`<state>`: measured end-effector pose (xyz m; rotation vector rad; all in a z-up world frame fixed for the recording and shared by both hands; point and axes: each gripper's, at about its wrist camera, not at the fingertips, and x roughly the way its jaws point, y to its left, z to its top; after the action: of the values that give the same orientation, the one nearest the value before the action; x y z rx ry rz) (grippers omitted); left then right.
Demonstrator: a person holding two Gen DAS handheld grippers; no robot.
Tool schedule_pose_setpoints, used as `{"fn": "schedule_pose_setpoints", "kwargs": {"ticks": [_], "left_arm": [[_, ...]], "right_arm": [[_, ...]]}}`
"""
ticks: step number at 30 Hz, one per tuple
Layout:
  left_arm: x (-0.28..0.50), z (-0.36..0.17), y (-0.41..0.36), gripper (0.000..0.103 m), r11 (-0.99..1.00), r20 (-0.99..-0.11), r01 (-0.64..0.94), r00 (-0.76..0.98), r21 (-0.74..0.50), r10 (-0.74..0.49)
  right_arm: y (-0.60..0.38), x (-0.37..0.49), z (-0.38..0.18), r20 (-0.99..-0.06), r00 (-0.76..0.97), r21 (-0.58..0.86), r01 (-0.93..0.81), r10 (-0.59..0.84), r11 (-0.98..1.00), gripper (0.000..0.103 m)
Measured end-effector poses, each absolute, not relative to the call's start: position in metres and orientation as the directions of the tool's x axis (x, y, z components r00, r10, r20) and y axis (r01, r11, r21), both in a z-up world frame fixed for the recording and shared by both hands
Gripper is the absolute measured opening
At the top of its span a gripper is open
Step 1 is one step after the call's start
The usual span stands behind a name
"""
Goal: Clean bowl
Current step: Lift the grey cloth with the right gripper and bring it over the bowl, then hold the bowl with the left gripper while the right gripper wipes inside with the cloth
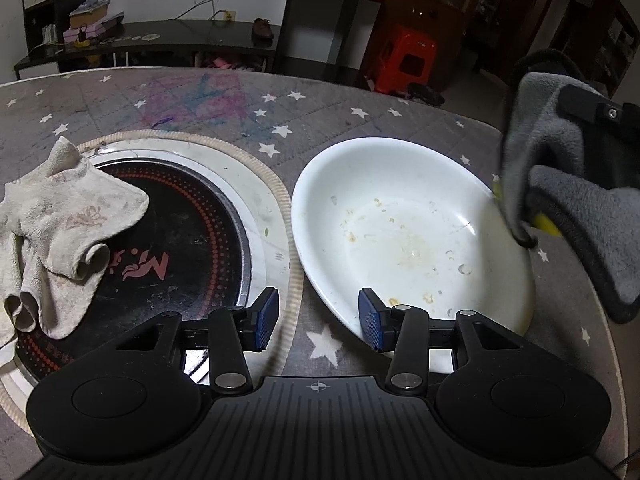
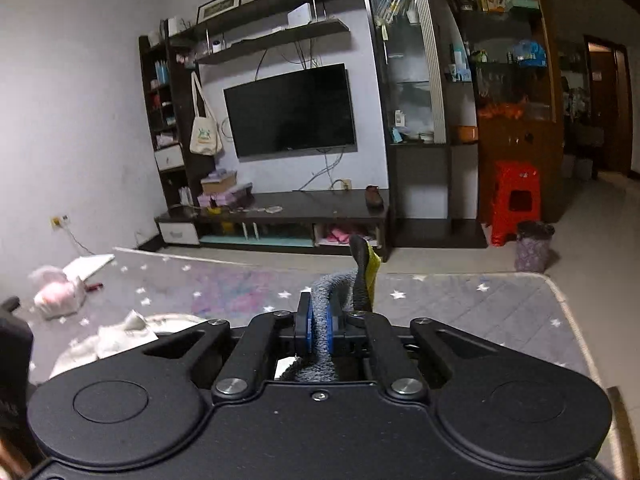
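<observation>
Left wrist: bowl (image 1: pixel 408 232) beside table edge (image 1: pixel 600 320).

Bowl (image 1: pixel 400 216) showing glossy white glaze, dried specks dulling it. Grey cloth (image 1: pixel 560 184) looking fleecy, matt. Beige rag (image 1: pixel 60 224) looking coarse, worn. Table cover (image 1: pixel 224 96) appearing quilted fabric. Cooktop (image 1: pixel 188 240) gleaming like smooth glass.

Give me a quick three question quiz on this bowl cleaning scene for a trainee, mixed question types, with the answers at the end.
1. True or false: the bowl is already clean.
2. Which gripper holds the grey cloth? A left gripper B right gripper C neither
3. Fill in: the beige towel lies on the ____.

Key: 1 false, food bits show inside. 2 B, its fingers are shut on it. 3 cooktop.
</observation>
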<state>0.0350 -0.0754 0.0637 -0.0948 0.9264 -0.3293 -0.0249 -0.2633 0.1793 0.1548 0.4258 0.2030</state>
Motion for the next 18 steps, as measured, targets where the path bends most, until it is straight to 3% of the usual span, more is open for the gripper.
{"fn": "schedule_pose_setpoints", "kwargs": {"ticks": [9,15,18], "left_arm": [[0.040,0.059,-0.075,0.044,0.937,-0.769,0.245,0.538,-0.249,-0.345],[0.039,0.060,-0.078,0.027,0.926,-0.764,0.274,0.527,-0.261,-0.372],[0.039,0.061,-0.079,0.026,0.922,-0.764,0.290,0.523,-0.258,-0.378]], "right_arm": [[-0.262,-0.003,0.096,-0.631,0.755,0.112,-0.139,0.178,0.984,0.007],[-0.257,0.015,0.075,-0.671,0.731,0.072,-0.108,0.128,0.992,0.007],[-0.255,0.025,0.072,-0.669,0.734,0.069,-0.094,0.116,0.993,0.007]]}}
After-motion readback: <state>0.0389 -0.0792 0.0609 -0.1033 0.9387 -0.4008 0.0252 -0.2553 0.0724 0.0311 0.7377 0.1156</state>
